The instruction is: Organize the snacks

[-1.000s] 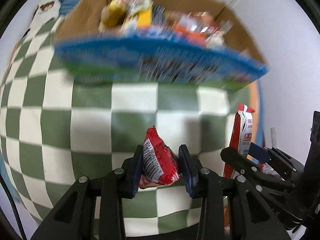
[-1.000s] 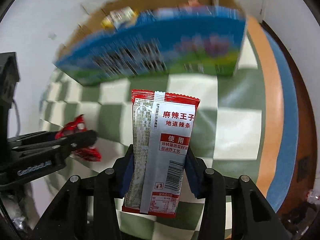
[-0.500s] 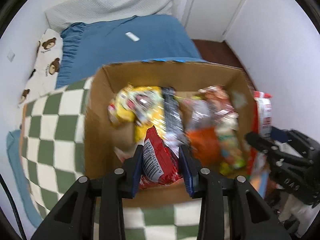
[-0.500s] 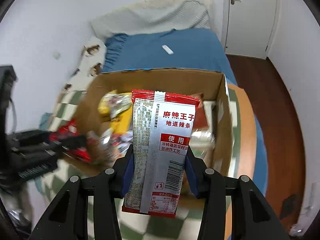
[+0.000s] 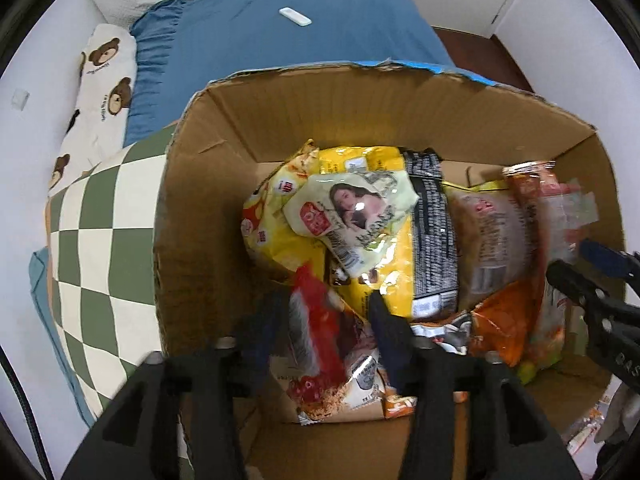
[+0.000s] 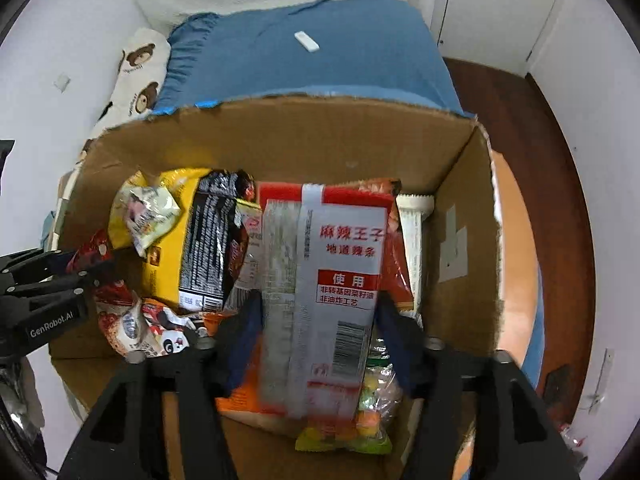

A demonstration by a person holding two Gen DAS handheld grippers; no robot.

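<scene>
An open cardboard box (image 5: 192, 240) holds several snack packets. My left gripper (image 5: 325, 332) hangs over its near left part, jaws opening. A small red packet (image 5: 316, 320), blurred, sits loose between them with a gap on its right side. My right gripper (image 6: 320, 336) is over the right half of the box (image 6: 320, 136), jaws opening too. The tall red-and-silver packet (image 6: 324, 280) stands between its pads, blurred, above an orange bag and a candy bag. Each gripper shows in the other's view: the right gripper (image 5: 592, 280) and the left gripper (image 6: 80, 272).
The box stands on a green-and-white checked cloth (image 5: 100, 240). Behind it is a bed with a blue cover (image 5: 320, 20), a white remote (image 5: 295, 17) and a bear-print pillow (image 5: 104, 72). A dark wooden floor (image 6: 560, 200) and white walls lie to the right.
Both grippers moved from in front of the box to above its inside. Both sets of jaws have spread, and the two packets are no longer pinched.
</scene>
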